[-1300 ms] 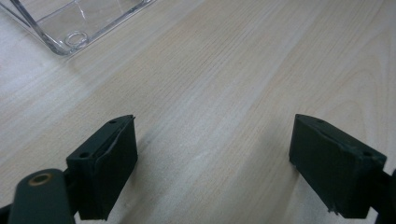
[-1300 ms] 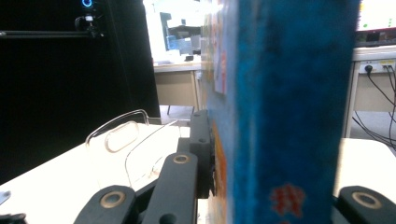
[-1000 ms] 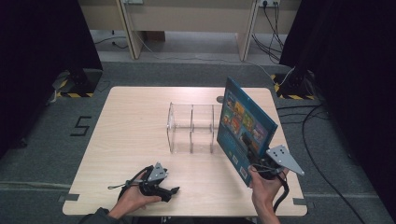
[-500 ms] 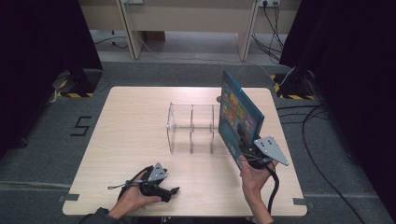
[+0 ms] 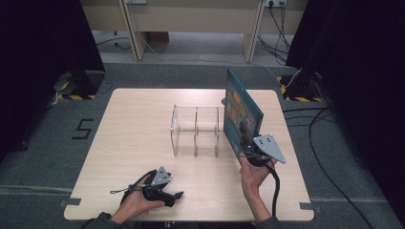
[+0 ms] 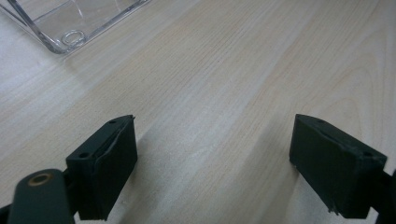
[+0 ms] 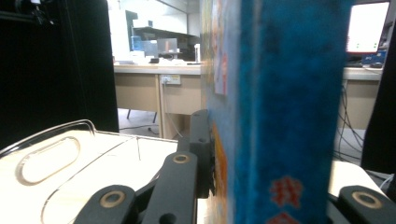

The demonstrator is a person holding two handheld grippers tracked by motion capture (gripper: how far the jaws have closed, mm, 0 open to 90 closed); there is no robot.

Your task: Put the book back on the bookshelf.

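Observation:
A blue picture book (image 5: 241,110) stands upright on edge, just right of a clear acrylic rack (image 5: 196,130) at the table's middle. My right gripper (image 5: 252,149) is shut on the book's near lower edge; in the right gripper view the blue spine (image 7: 285,112) rises between the black jaws, with the rack's clear wall (image 7: 51,158) at the left. My left gripper (image 5: 173,196) rests near the front edge of the table, held by a hand. Its jaws stand wide apart over bare wood (image 6: 215,154) with nothing between them; a corner of the rack (image 6: 70,28) lies ahead.
The light wooden table (image 5: 138,119) has black curtains on both sides. Cables (image 5: 315,119) run over the grey floor at the right. Desk legs and a wall of cabinets (image 5: 191,19) stand beyond the far edge.
The right gripper has carried the book forward and left toward the rack, and the book now stands more upright. The left gripper has stayed where it was.

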